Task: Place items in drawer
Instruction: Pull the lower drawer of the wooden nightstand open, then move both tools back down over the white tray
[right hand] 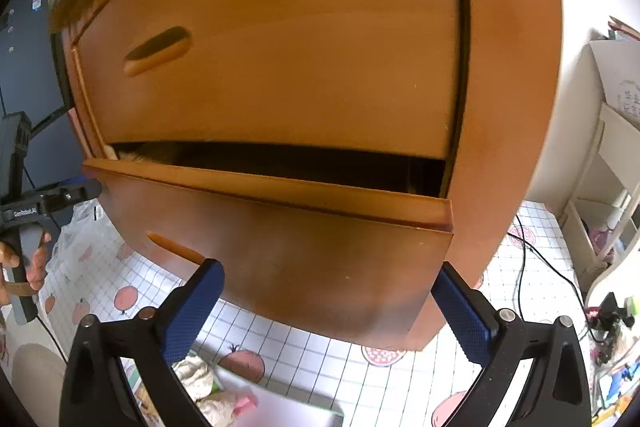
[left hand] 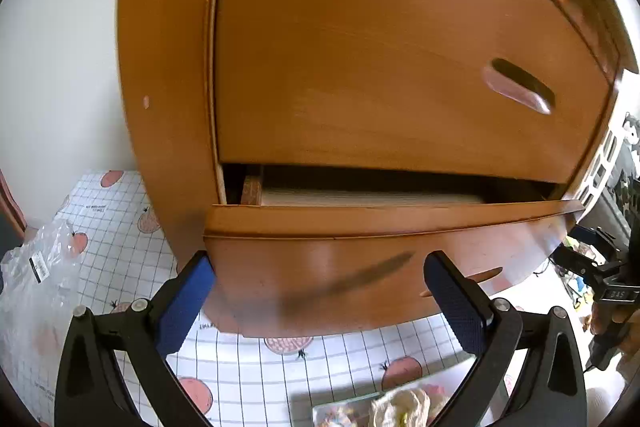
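A brown wooden cabinet has its lower drawer (left hand: 360,267) pulled out a little, with a dark gap above the drawer front (right hand: 300,247). Pale flat contents (left hand: 360,197) show inside. My left gripper (left hand: 320,287) is open, its blue pads close to the drawer front's left part. My right gripper (right hand: 326,287) is open too, close against the drawer front's right part. Neither holds anything. On the mat below lie a crumpled white item (left hand: 400,407) and a flat packet (right hand: 200,379). Each gripper shows at the edge of the other's view: left gripper (right hand: 60,197), right gripper (left hand: 592,267).
The upper drawer (left hand: 400,67) is closed, with a slot handle (left hand: 520,87). A grid mat with tomato prints (left hand: 120,227) covers the surface. A clear plastic bag (left hand: 40,267) lies left. A black cable (right hand: 532,255) and white shelves (right hand: 608,167) are to the right.
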The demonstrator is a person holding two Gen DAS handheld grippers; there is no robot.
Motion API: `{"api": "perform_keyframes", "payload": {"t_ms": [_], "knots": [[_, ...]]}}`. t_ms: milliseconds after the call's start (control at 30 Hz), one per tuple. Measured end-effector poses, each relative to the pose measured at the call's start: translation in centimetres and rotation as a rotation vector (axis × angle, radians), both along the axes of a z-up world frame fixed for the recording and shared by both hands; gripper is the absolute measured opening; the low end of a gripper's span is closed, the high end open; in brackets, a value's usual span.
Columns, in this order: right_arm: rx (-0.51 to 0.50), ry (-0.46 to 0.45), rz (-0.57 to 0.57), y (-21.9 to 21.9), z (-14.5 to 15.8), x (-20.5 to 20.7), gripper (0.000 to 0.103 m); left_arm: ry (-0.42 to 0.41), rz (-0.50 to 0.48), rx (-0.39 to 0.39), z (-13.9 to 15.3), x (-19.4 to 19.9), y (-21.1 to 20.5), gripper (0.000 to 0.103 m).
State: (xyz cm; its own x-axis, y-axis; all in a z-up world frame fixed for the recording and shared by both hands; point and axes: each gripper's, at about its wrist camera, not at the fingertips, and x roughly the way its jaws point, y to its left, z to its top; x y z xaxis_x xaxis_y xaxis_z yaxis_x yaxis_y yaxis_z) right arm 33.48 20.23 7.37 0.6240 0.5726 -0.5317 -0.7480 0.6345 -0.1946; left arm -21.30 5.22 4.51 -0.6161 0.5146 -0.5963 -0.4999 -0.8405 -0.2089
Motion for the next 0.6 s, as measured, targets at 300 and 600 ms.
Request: {"api": "perform_keyframes", "payload": {"t_ms": [300,600], "knots": [[0.007,0.008,-0.056,0.7,-1.1,-1.5,0.103,0.004,-0.004,-0.019,-1.4,0.9,-1.4,0.103],[0.022,0.019,-0.145,-0.7,-1.1,-3.7,0.103,0.001,0.019,-0.003,1.2,1.0,-2.5,0.103]]}}
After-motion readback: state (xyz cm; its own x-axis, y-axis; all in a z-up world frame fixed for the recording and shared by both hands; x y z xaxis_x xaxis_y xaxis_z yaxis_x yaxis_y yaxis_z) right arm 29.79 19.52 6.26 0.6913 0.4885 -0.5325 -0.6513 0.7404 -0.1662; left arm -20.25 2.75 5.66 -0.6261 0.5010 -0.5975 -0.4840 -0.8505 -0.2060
